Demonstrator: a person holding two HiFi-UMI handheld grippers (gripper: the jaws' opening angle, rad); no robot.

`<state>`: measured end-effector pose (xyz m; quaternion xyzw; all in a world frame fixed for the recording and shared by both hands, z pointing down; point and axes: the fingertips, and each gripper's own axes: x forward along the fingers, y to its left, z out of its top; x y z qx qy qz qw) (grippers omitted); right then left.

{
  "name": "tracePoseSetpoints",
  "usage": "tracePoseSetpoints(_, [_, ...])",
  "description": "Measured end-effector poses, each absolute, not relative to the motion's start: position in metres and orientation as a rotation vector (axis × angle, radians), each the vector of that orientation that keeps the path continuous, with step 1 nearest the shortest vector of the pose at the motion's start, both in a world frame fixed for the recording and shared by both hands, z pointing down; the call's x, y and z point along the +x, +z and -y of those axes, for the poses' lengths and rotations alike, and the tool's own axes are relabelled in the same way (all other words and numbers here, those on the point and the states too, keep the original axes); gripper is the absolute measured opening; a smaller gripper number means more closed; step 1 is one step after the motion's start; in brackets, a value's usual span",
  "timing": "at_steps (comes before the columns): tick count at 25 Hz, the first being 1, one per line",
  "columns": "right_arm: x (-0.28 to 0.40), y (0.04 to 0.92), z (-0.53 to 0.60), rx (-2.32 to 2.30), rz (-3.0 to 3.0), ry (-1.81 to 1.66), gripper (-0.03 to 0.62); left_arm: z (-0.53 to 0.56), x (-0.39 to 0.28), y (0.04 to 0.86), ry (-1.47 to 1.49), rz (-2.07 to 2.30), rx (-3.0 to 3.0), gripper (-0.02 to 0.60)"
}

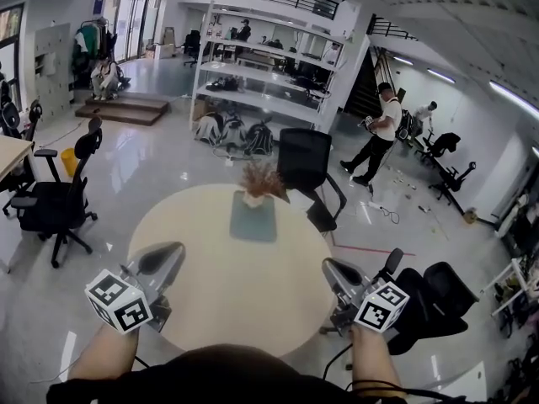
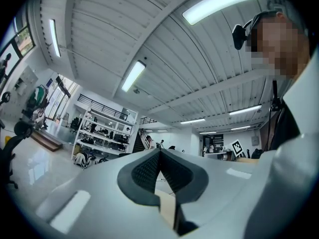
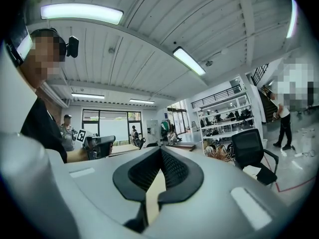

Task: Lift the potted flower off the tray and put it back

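From the head view, my forearms come in from the bottom edge, one at each side. My left tongs [image 1: 165, 257] hang over the near left rim of the round table [image 1: 210, 310], and my right tongs [image 1: 332, 269] hang over its near right rim. Both point away from me across the table, roughly level, with their marker cubes close to my hands. The flower [image 1: 259, 182] stands in its pot at the far end of the tray [image 1: 253, 224]. The tray lies on the far half of the table, between the two tongs and well apart from both. A black chair [image 1: 306, 162] stands just behind the table.

In the left gripper view, my left tongs [image 2: 159, 151] are closed, the two ribbed pads meeting at the tip with nothing between them. Past them I see mostly ceiling and strip lights, with shelves [image 2: 102, 133] low on the left. My right tongs' marker cube [image 2: 237, 147] shows at the right.

In the right gripper view, my right tongs [image 3: 160, 149] are also closed and empty, pad against pad at the tip. My left tongs [image 3: 99, 144] show off to the left at about the same height, and the chair [image 3: 251, 151] is at the right. The flower does not appear in either gripper view.
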<state>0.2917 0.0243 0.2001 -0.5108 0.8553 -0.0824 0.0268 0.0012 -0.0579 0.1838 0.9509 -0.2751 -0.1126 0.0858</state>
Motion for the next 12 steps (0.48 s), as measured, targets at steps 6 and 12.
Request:
tracePoseSetpoints(6, [0.301, 0.202, -0.020, -1.579, -2.631, -0.250, 0.012, 0.064, 0.012, 0.184, -0.317, 0.801, 2.858, -0.002])
tracePoseSetpoints(12, [0.297, 0.200, -0.015, -1.576, -2.637, -0.256, 0.012, 0.069, 0.011, 0.181, -0.292, 0.798, 2.854, -0.002])
